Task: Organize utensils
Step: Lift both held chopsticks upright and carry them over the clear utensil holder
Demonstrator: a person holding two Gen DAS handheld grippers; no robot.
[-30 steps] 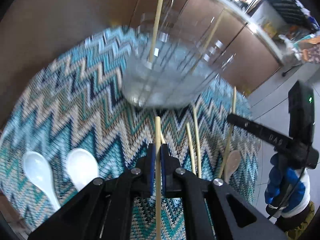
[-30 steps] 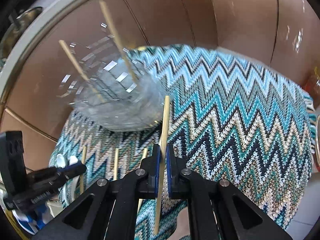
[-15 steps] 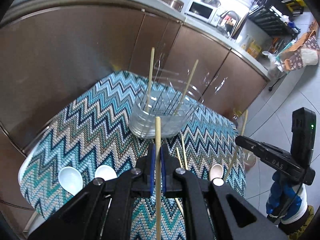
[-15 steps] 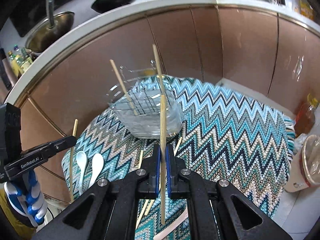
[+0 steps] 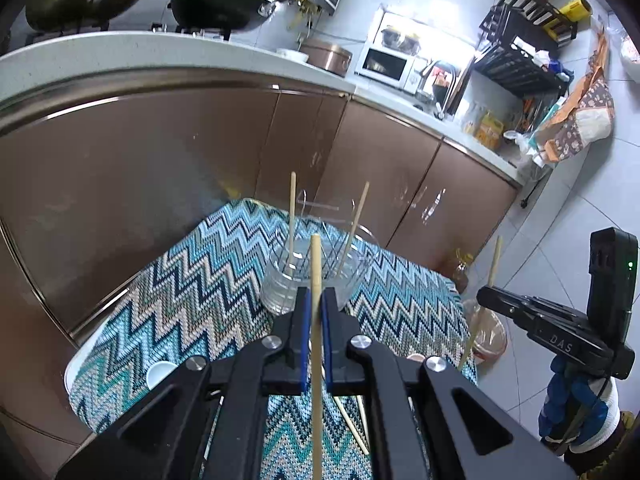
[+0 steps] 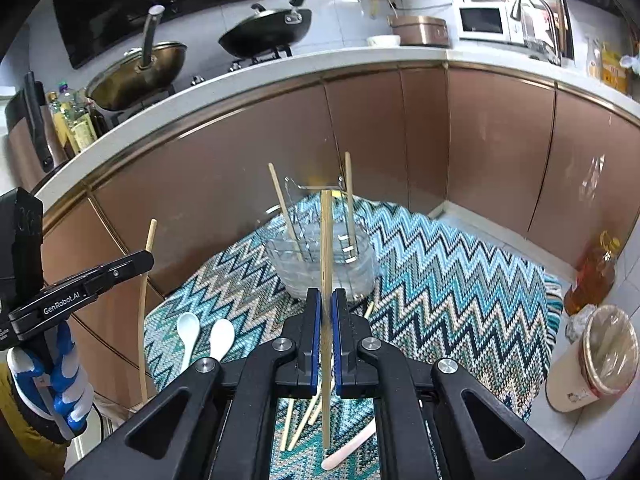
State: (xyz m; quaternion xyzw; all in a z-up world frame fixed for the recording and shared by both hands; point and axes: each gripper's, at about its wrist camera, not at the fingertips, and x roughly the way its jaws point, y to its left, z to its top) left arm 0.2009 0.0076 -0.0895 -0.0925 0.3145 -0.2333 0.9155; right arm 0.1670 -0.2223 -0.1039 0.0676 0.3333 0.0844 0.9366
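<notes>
Blue-padded fingers of both grippers are pinched onto wooden sticks: the left gripper (image 5: 315, 312) clamps one chopstick (image 5: 316, 344) upright between its pads, and the right gripper (image 6: 327, 312) clamps a second chopstick (image 6: 326, 280) likewise. Lower ends of both sticks pass behind the black gripper bodies, the left one running out of frame. Beyond the fingers, a clear ribbed plastic holder (image 6: 324, 264) stands on a zigzag-knit cloth (image 6: 440, 272) of teal, navy and beige, with two chopsticks already leaning inside it; its transparent walls are hard to trace against the pattern. Right wrist view alone shows two white ceramic spoons (image 6: 204, 336) lying side by side on the cloth left of the holder; in the left wrist view only one white bowl edge peeks past the gripper. Loose chopsticks (image 6: 304, 416) lie on the cloth under the right gripper, partly hidden, beside a pale spoon handle (image 6: 348, 448) whose bowl is concealed.
</notes>
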